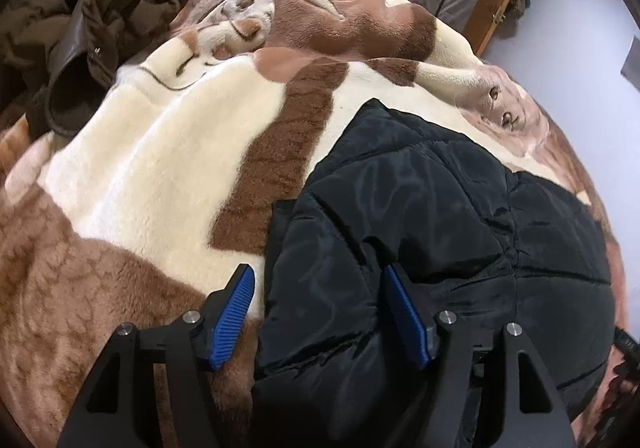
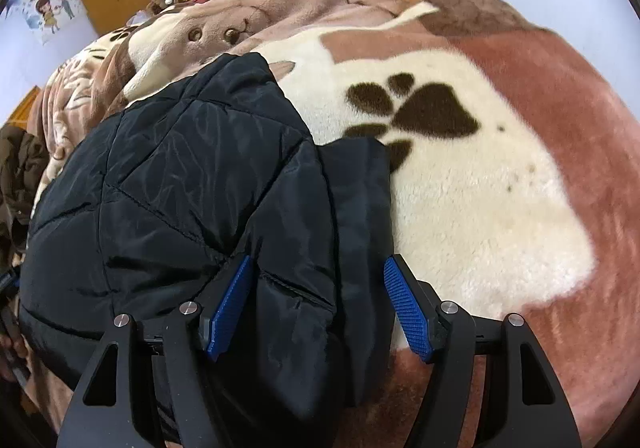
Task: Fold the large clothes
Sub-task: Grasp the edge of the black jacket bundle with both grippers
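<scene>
Both our grippers hang open over the folded black quilted jacket [image 1: 440, 228] on the plush animal-print blanket [image 1: 140, 168].

Going left to right: the brown coat [image 1: 80, 8] lies heaped well apart at the far left. Our left gripper [image 1: 320, 312] straddles the jacket's left edge, its outer blue pad over the blanket and its inner pad over the quilting; the jaws stand wide, gripping nothing. The jacket's long axis runs away from us, between both hands. Our right gripper [image 2: 320, 304] mirrors this on the right edge, jaws wide, cloth between them but unpinched. Each hand looks equally near its own edge, so we judge either side can be taken next.
</scene>
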### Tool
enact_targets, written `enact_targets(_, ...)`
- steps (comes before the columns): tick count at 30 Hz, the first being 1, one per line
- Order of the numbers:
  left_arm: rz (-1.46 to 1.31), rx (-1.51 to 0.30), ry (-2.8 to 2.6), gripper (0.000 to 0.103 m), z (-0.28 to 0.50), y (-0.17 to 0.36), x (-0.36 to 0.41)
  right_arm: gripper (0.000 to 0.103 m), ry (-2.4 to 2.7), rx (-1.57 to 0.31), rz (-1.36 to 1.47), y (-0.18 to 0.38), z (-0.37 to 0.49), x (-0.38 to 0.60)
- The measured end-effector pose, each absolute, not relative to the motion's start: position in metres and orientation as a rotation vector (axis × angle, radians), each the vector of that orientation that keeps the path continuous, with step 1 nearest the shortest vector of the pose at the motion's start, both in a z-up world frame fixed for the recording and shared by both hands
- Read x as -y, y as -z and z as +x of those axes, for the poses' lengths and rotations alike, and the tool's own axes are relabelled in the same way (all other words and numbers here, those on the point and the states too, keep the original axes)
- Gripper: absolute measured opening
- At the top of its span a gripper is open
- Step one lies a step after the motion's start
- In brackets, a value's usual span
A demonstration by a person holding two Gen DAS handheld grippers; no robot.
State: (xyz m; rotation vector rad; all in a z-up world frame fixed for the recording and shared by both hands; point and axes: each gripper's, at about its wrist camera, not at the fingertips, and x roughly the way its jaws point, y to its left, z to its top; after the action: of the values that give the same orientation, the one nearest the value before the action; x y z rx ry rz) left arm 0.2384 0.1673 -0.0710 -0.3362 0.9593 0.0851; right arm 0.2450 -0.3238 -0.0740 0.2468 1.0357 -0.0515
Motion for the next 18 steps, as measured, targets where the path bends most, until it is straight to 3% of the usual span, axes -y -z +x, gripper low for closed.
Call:
enact_targets(9,-0.445,-0.984,-0.046,0.084,0.244,0.091,-0.183,0.069,0.013,-1.076,0.284,0.089,0.255,0.33)
enact_targets(18,-0.546,-1.043,0.054,0.085,0.265,0.11,-0.186,0.072,-0.033,-1.103,0.422,0.106,0.264,0.343)
